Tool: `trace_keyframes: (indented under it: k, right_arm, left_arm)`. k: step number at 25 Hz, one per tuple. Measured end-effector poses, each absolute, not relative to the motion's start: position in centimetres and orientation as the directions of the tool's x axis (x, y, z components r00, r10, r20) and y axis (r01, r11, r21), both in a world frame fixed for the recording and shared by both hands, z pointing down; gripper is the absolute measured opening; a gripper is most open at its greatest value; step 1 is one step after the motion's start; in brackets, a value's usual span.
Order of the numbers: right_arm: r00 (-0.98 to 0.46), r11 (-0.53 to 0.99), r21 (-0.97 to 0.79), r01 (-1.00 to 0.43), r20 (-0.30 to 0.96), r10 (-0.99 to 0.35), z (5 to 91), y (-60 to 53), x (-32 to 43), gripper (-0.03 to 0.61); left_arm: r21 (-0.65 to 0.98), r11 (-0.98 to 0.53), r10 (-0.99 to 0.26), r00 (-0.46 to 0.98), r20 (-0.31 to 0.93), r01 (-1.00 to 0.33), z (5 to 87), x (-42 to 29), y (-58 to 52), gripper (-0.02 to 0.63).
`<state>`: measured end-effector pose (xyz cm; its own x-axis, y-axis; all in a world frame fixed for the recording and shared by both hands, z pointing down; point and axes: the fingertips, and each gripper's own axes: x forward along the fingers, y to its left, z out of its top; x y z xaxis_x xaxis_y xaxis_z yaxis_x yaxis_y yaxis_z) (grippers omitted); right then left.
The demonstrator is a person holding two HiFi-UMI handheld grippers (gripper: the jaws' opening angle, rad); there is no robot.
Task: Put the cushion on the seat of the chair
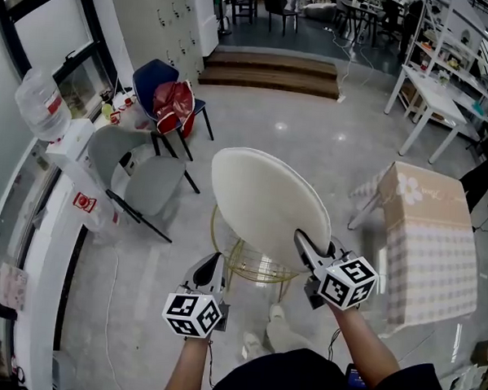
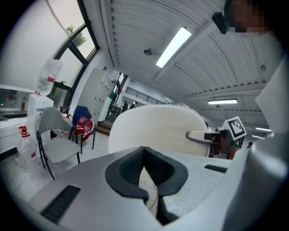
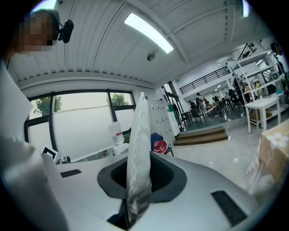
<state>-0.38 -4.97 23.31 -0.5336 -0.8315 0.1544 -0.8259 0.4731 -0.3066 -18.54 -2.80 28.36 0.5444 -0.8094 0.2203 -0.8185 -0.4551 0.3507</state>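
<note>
A round cream cushion [image 1: 268, 199] hangs tilted over a gold wire chair [image 1: 256, 271], whose seat it hides in the head view. My right gripper [image 1: 305, 241] is shut on the cushion's near right rim. In the right gripper view the cushion [image 3: 137, 149] stands edge-on between the jaws [image 3: 139, 180]. My left gripper [image 1: 210, 266] hangs by the chair's near left side, just below the cushion's near edge. Its tips [image 2: 143, 151] meet with nothing between them. The cushion [image 2: 158, 131] shows face-on beyond them, and the right gripper [image 2: 198, 135] shows on its right edge.
A grey chair [image 1: 151, 181] and a blue chair with a red bag [image 1: 172, 97] stand to the left. A water dispenser [image 1: 45, 106] is against the window wall. A table with a checked cloth [image 1: 429, 241] stands close on the right. Steps [image 1: 271, 69] lie at the back.
</note>
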Motion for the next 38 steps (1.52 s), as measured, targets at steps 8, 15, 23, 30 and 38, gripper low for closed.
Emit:
trace_keyframes:
  k: [8, 15, 23, 30, 38]
  right_arm:
    - [-0.541, 0.452, -0.338, -0.825, 0.245, -0.805, 27.6, -7.5, 0.9, 0.060]
    - [-0.555, 0.430, -0.381, -0.818, 0.330, -0.764, 32.4, -9.7, 1.5, 0.060]
    - [-0.569, 0.411, -0.415, -0.812, 0.405, -0.716, 37.5, -11.4, 1.7, 0.060]
    - [-0.588, 0.397, -0.452, -0.799, 0.447, -0.674, 41.6, -12.3, 1.5, 0.061]
    - [-0.596, 0.382, -0.476, -0.792, 0.469, -0.652, 45.5, -13.2, 1.4, 0.061]
  left_arm:
    - [0.386, -0.425, -0.800, 0.539, 0.262, -0.819, 31.8, -17.0, -6.0, 0.005]
    - [0.416, -0.379, -0.780, 0.527, 0.337, -0.826, 36.5, -16.4, -7.8, 0.005]
    - [0.431, -0.337, -0.760, 0.512, 0.400, -0.837, 40.9, -15.9, -9.0, 0.005]
    - [0.434, -0.286, -0.747, 0.482, 0.458, -0.854, 44.5, -16.2, -9.2, 0.005]
    - [0.429, -0.283, -0.709, 0.488, 0.508, -0.858, 48.8, -15.5, -9.2, 0.005]
